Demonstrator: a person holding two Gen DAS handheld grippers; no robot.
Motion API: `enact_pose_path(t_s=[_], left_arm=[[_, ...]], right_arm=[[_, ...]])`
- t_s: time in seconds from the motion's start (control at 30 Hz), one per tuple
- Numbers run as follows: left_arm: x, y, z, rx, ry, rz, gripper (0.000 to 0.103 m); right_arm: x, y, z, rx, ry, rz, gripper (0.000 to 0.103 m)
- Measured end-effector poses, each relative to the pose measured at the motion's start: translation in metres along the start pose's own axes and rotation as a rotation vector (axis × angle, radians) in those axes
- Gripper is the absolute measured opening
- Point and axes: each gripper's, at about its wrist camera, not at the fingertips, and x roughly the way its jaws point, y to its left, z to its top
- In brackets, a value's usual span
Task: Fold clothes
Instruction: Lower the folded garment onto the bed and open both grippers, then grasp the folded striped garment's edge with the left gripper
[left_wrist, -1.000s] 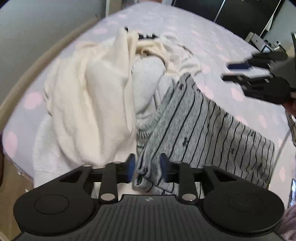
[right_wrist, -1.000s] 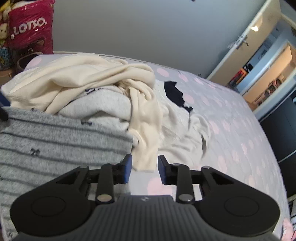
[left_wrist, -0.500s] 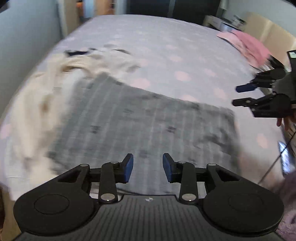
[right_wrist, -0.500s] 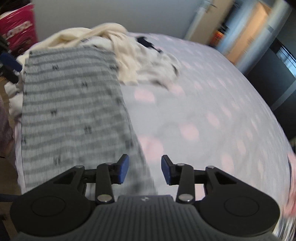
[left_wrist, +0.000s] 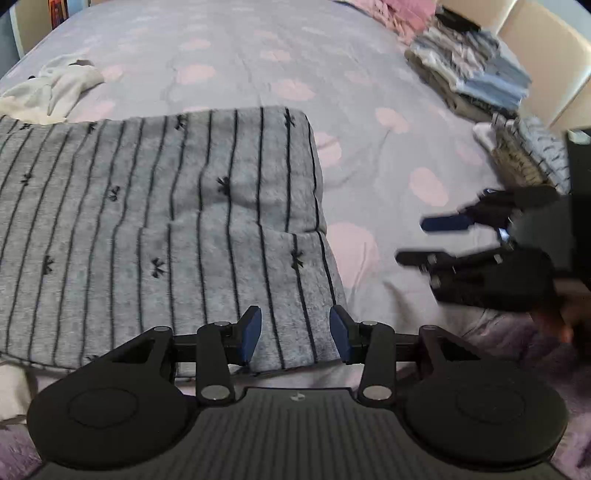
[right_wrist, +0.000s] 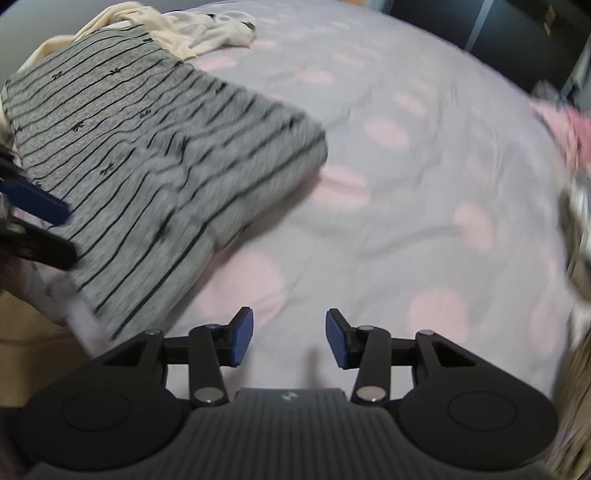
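Note:
A grey garment with thin dark stripes (left_wrist: 166, 221) lies flat and folded on the lilac bed sheet (left_wrist: 258, 66). My left gripper (left_wrist: 295, 334) hovers over its near right corner. The jaws are opening and the cloth shows between the fingers, but the pads do not press it. My right gripper (right_wrist: 289, 339) is over bare sheet just right of the garment (right_wrist: 147, 140). Its jaws are opening with nothing between them. Each gripper shows blurred in the other's view: the right gripper (left_wrist: 412, 239) and the left gripper (right_wrist: 70, 234).
A heap of cream clothes (left_wrist: 51, 88) lies beyond the garment's far left end. Stacks of folded clothes (left_wrist: 472, 70) and a pink garment (right_wrist: 569, 133) sit along the bed's far right side. A striped folded piece (left_wrist: 532, 155) lies near the right gripper.
The striped garment, earlier draped against the cream heap with its edge between my left fingers, now lies flat. Both grippers swept across the bed and rolled, and their jaws stand wider.

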Motion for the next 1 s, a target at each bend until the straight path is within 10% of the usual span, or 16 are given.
enact_pose_path(t_s=[0.67, 1.0], left_arm=[[0.062, -0.049, -0.019, 0.104, 0.079, 0.129, 0.042], [0.049, -0.031, -0.026, 0.084, 0.078, 0.131, 0.011]], right_arm=[[0.024, 0.008, -0.034, 0.052, 0.080, -0.016, 0.054], [0.025, 0.000, -0.032, 0.078, 0.078, -0.022, 0.054]])
